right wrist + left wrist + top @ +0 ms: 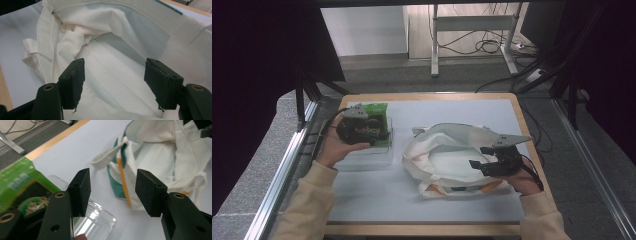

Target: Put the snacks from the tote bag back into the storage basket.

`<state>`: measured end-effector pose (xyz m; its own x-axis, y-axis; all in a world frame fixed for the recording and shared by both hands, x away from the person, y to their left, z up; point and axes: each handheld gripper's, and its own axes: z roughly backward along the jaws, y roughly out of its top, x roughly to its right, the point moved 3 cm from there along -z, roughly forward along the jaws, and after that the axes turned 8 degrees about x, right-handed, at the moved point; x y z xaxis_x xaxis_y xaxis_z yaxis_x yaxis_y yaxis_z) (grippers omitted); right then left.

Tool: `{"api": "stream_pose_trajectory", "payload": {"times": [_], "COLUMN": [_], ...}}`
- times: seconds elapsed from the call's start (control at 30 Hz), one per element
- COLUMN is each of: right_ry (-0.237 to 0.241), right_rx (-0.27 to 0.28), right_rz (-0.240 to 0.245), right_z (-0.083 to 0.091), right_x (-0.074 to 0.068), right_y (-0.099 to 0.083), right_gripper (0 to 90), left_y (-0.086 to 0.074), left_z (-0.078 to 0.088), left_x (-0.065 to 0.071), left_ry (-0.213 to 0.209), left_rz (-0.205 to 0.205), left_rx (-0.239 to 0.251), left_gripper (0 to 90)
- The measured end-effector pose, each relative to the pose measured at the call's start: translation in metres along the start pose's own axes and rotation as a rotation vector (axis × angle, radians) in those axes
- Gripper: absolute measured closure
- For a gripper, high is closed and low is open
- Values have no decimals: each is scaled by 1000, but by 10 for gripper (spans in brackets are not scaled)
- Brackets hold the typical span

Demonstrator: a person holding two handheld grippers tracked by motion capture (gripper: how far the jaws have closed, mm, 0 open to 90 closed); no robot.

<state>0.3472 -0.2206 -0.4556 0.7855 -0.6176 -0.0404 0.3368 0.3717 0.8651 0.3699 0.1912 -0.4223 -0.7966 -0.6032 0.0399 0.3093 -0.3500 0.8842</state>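
Right gripper (480,157) hovering wide at 4 o'clock; limp tote bag (447,160), grab rim. Left gripper (112,192) gaping, empty.

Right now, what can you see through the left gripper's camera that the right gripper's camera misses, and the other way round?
The left gripper view alone takes in the green box, the clear plastic tray under it, the wooden table edge, and the bag's outside with its green and orange trim. The right gripper view alone looks down into the bag's white lining and shows an inner seam with a zip. Both show the white cloth bag on the pale table top, framed by a pair of open black jaws.
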Motion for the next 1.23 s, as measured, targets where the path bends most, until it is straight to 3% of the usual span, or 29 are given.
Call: {"api": "stream_pose_trajectory", "payload": {"times": [0.23, 0.53, 1.03, 1.23], "right_ry": [-6, -2, -4, -7], "right_rx": [3, -1, -2, 23], "right_rz": [-4, 4, 9, -6], "right_z": [0, -4, -5, -3], "right_x": [1, 0, 1, 3], "right_y": [1, 2, 2, 2], "right_gripper": [323, 319, 312, 309], "left_y": [-21, -41, -49, -50], "left_z": [0, -5, -7, -8], "left_x": [22, 43, 42, 41], "left_ry": [-24, -48, -47, -56], "left_rz": [19, 23, 35, 49], "left_rx": [16, -6, -17, -11], "left_gripper": [460, 457, 439, 417]}}
